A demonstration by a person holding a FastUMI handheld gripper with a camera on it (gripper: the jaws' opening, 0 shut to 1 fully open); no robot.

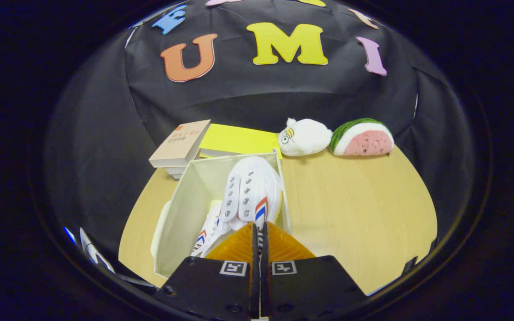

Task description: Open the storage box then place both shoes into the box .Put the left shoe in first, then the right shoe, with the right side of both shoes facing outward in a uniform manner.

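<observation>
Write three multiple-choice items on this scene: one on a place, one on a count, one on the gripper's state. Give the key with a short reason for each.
1. Where is the white shoe that the gripper holds?
A. On the books
B. Over the open storage box
C. Beside the watermelon plush

2. How many plush toys lie at the far edge of the table?
A. One
B. Two
C. Four

3. What are the gripper's fingers doing?
A. Spread wide over the bare table
B. Closed on a book
C. Closed on the shoe's heel end

Key:
1 B, the shoe sits within the box's walls, above another shoe lying in it.
2 B, a white plush and a watermelon plush lie side by side.
3 C, the fingers are nearly together with the shoe's edge pinched between them.
</observation>
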